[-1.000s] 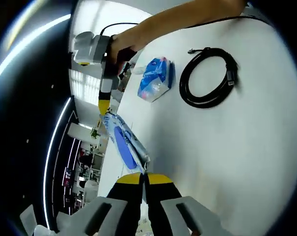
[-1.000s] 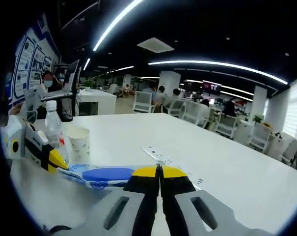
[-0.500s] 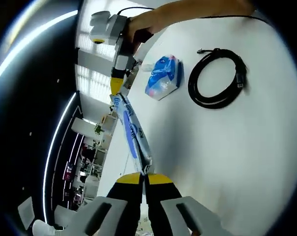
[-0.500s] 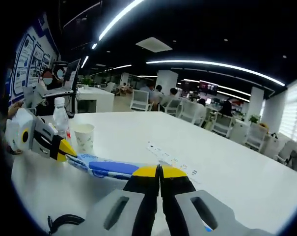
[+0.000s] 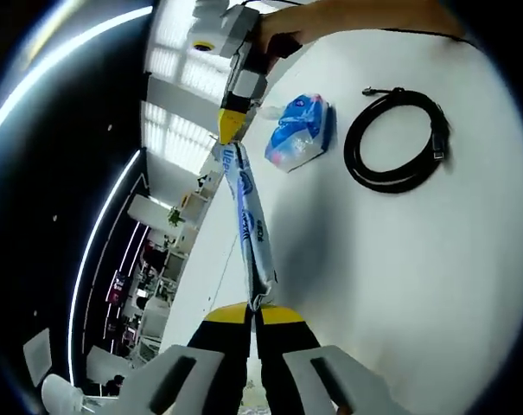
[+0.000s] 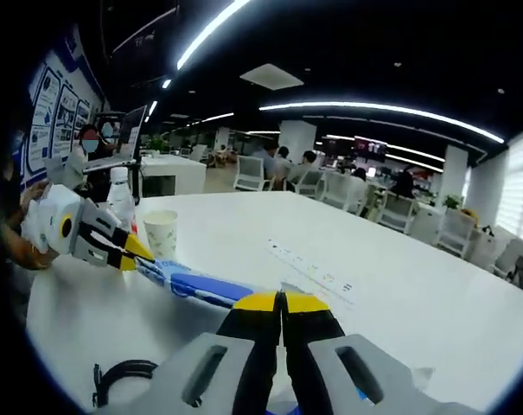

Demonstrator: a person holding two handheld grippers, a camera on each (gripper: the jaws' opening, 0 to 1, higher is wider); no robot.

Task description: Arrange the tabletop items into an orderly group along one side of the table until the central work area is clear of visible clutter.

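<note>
You've got the long blue-and-white crinkly plastic wrapper (image 5: 248,226) pulled out straight between your two tools. In the left gripper view, your left gripper (image 5: 256,313) has its yellow-tipped black jaws clamped tight on one end of that wrapper, and the right gripper (image 5: 231,121), grey-bodied with yellow tips, pinches the far end. A hand (image 5: 278,39) wraps its handle.

The film looks thin and glossy, twisted into a narrow strip with printed lettering along it, and it hangs above the smooth white tabletop (image 5: 391,285) rather than lying on it.

Further out on that table sits a puffy blue-and-white soft plastic packet (image 5: 300,133), crumpled and shiny. Near it, apart, is a black rubbery cable coiled into a round loop (image 5: 398,147), with a plug end sticking out at the top.

In the right gripper view it's the same deal from the other end: your right gripper (image 6: 281,304) is squeezed shut on the wrapper (image 6: 200,289), which runs off to the left gripper (image 6: 133,252) coming in from the left side. Behind that there's a white paper cup with a green print (image 6: 162,234) standing upright, and just beside it a clear plastic bottle with a white cap (image 6: 120,196). A flat white power strip (image 6: 313,272) lies mid-table, long and slim. The black cable (image 6: 127,379) curls at the lower left edge.
</note>
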